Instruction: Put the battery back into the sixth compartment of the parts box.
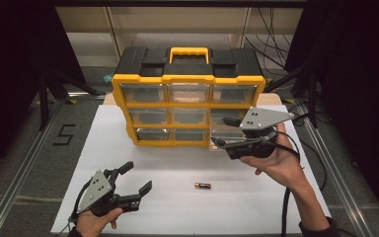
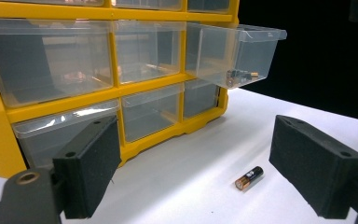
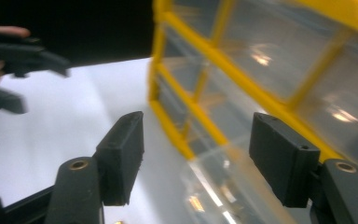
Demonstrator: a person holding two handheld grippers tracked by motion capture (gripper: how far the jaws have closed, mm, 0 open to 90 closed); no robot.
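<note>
White table top (image 1: 177, 202): set under all items listed. Yellow-and-black drawer cabinet (image 1: 187, 94): stood at the far middle, nine clear drawers in three rows. Pulled-out drawer (image 2: 235, 53): drawn forward at the cabinet's right column, small metal pieces seen inside. Right gripper (image 1: 227, 133): held at that drawer, jaws spread, nothing pinched. Left gripper (image 1: 137, 178): held low at the near left, jaws spread wide, empty. Battery (image 1: 203, 185): laid flat on the table, between the grippers, untouched.
</note>
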